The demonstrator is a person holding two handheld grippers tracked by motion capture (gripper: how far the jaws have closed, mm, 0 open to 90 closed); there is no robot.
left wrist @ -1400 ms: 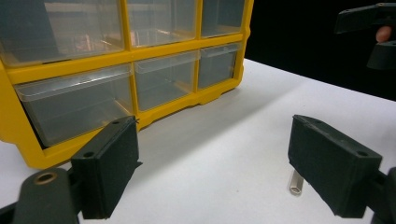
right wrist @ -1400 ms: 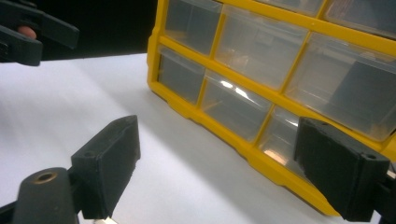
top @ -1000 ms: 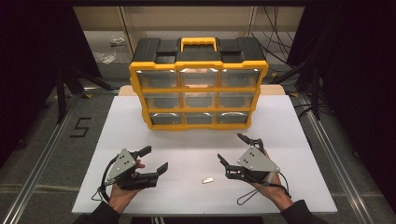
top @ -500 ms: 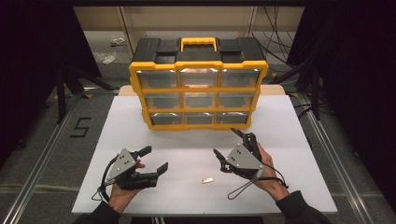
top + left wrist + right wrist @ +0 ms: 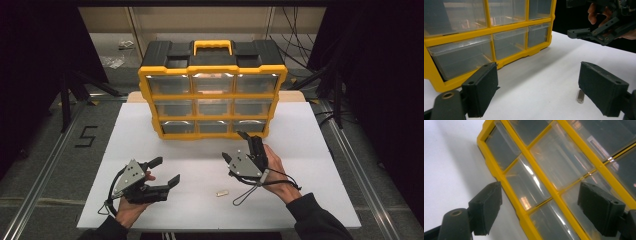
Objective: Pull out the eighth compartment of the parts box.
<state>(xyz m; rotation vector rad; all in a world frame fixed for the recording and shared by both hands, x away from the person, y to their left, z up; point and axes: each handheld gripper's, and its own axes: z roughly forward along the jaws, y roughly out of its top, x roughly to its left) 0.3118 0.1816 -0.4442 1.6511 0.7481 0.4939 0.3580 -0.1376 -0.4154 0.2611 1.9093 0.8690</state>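
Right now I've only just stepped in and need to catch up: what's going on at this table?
A person works with two tools at a white table. The right hand-held gripper, jaws open and just narrowing a little with nothing between them, points at the bottom row of clear drawers in the yellow-and-black plastic organizer. The left hand-held gripper rests open. A small metal cylinder lies between them.

On the white tabletop (image 5: 310, 130) stood a yellow drawer cabinet (image 5: 212, 92). The right tongs (image 5: 235, 146), jaws apart and just narrowing on nothing, pointed at its bottom row. The left tongs (image 5: 166, 171) gaped near a small metal piece (image 5: 222, 192).
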